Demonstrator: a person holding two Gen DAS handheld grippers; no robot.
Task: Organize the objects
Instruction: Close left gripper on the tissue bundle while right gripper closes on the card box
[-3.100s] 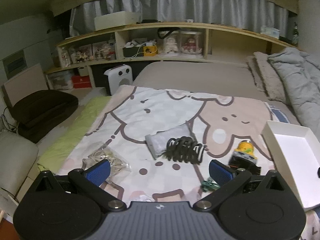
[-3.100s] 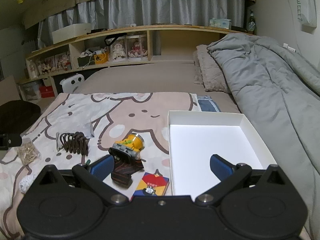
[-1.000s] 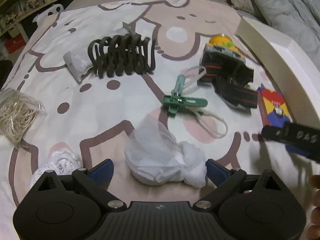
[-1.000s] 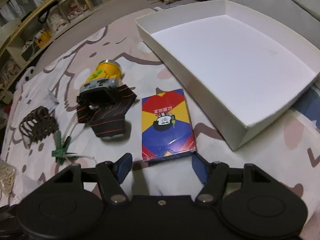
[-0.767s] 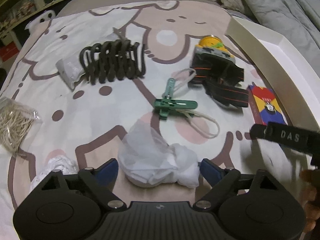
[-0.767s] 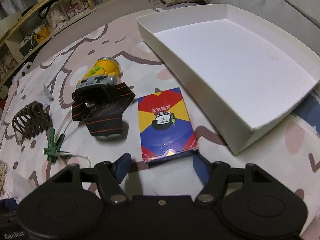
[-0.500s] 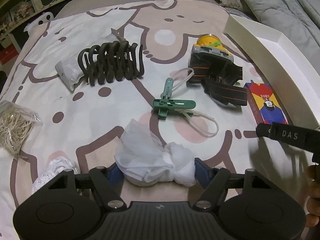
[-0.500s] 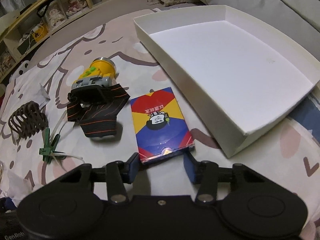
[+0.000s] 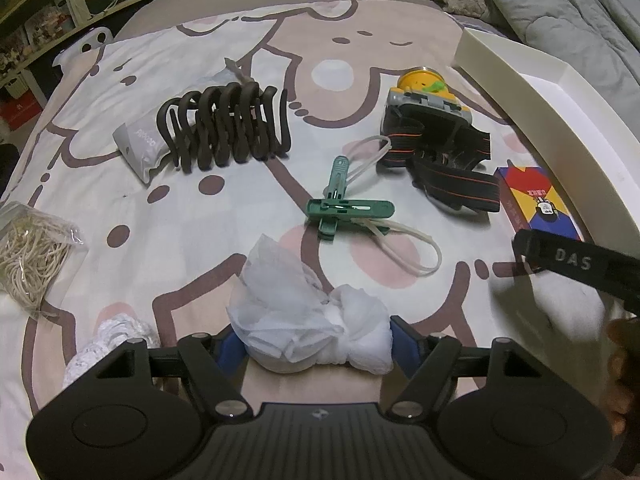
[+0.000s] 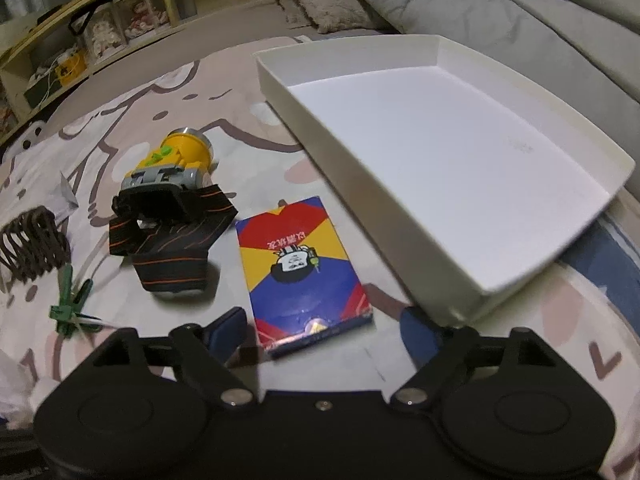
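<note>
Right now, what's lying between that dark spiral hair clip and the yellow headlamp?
In the left wrist view, a green clothespin with clear loops lies between the hair clip and headlamp, slightly nearer the camera.

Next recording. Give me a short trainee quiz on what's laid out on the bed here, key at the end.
1. True or false: the white rectangular cardboard tray has nothing in it.
2. What lies between the yellow headlamp with the black strap and the tray?
A. the red, yellow and blue card box
B. a black hair claw
C. a bag of rubber bands
3. In the left wrist view, what lies just beyond the crumpled white plastic bag?

Key: 1 true; 2 A; 3 the green plastic clips.
</note>
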